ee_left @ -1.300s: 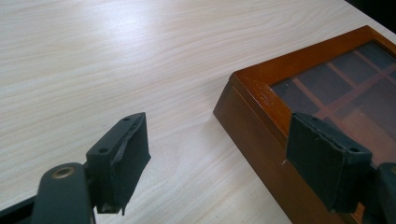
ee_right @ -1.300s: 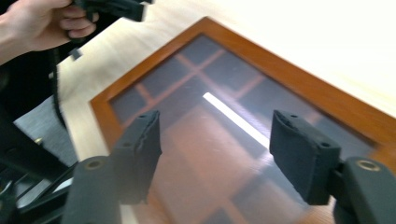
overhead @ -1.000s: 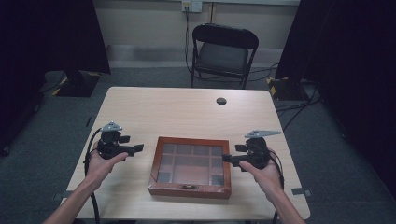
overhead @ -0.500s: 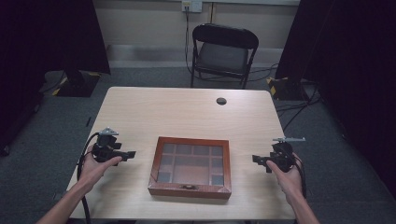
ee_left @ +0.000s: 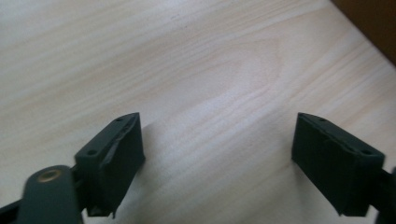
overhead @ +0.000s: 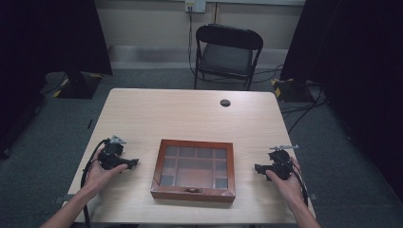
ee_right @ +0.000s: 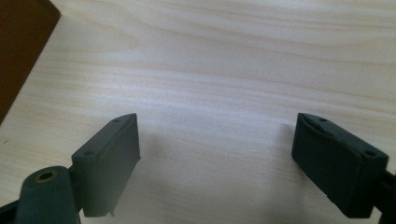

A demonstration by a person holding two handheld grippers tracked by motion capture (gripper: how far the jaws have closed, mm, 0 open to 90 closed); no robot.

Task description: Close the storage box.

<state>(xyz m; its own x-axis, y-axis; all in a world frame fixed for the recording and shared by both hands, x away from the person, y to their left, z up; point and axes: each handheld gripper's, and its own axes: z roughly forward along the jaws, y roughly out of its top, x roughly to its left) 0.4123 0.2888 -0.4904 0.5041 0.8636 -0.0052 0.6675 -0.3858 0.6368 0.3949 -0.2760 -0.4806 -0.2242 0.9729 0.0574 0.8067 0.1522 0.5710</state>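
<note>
Left claw: the left gripper (overhead: 127, 164) has its jaws spread wide apart with nothing between them — in the left gripper view (ee_left: 219, 163) just bare wood lies in the gap. It sits low over the table, jaws aimed toward the box.
Left hand: the left hand (overhead: 100, 172) grips it from behind, forearm coming in from the bottom edge; a black cable (overhead: 89, 164) loops beside the wrist.
Right claw: the right gripper (overhead: 260, 169) is likewise wide open and empty — the right gripper view (ee_right: 217, 163) shows pale wood grain between the jaws. It points inward at the box.
Right hand: the right hand (overhead: 285, 183) holds it near the table's right edge.
Box: a wooden box (overhead: 194, 169) with a divided glass lid lies flat near the front edge of the table, between the two grippers and apart from both. Its long axis runs left to right; the small clasp (overhead: 191, 190) on its front wall faces the person. A brown corner of it shows at the top right of the left gripper view (ee_left: 371, 21) and the top left of the right gripper view (ee_right: 21, 46).
Table: a light wooden table (overhead: 190, 118) with a dark round hole (overhead: 225, 102) toward the far side.
Beyond: a black folding chair (overhead: 226, 54) stands behind the table on grey carpet.
</note>
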